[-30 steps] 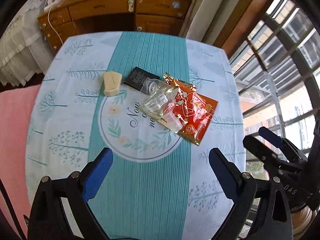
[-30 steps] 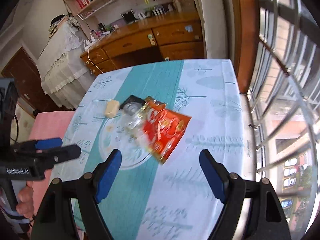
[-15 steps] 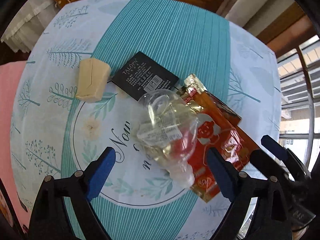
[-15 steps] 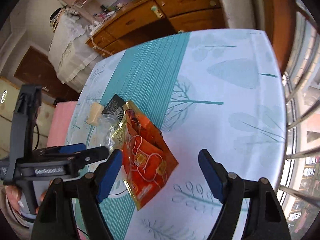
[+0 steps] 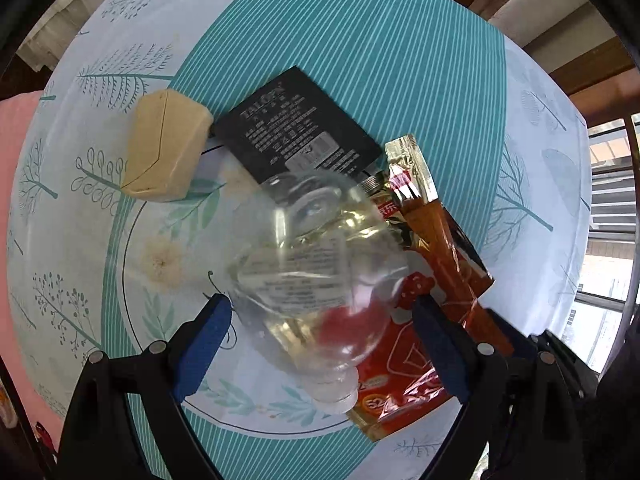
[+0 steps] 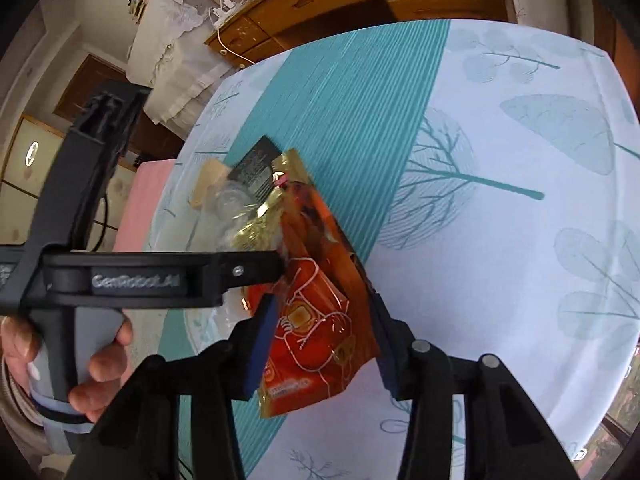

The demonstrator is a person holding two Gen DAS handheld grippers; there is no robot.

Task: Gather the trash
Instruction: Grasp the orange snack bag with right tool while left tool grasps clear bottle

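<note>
A clear plastic bottle (image 5: pixel 312 264) lies on its side on the tablecloth, partly over a red and gold snack wrapper (image 5: pixel 404 360). My left gripper (image 5: pixel 320 320) points straight down over the bottle. Its jaws are closing, one blue pad on each side of the bottle, and I see no squeeze on it. In the right wrist view my right gripper (image 6: pixel 322 340) is closing on the wrapper (image 6: pixel 316 320). Both pads touch its edges and the wrapper buckles up into a ridge. The bottle (image 6: pixel 232 204) shows behind the left gripper's finger (image 6: pixel 256 266).
A black box (image 5: pixel 296 132) and a beige packet (image 5: pixel 166 148) lie just beyond the bottle. The patterned tablecloth (image 5: pixel 360 40) covers the table. A hand (image 6: pixel 100 368) holds the left gripper's handle. Wooden drawers (image 6: pixel 360 0) stand behind, a pink cushion (image 6: pixel 148 196) to the left.
Both grippers have come down close to the pile. The left one now straddles the bottle. The right jaws have narrowed onto the wrapper, which has folded upward.
</note>
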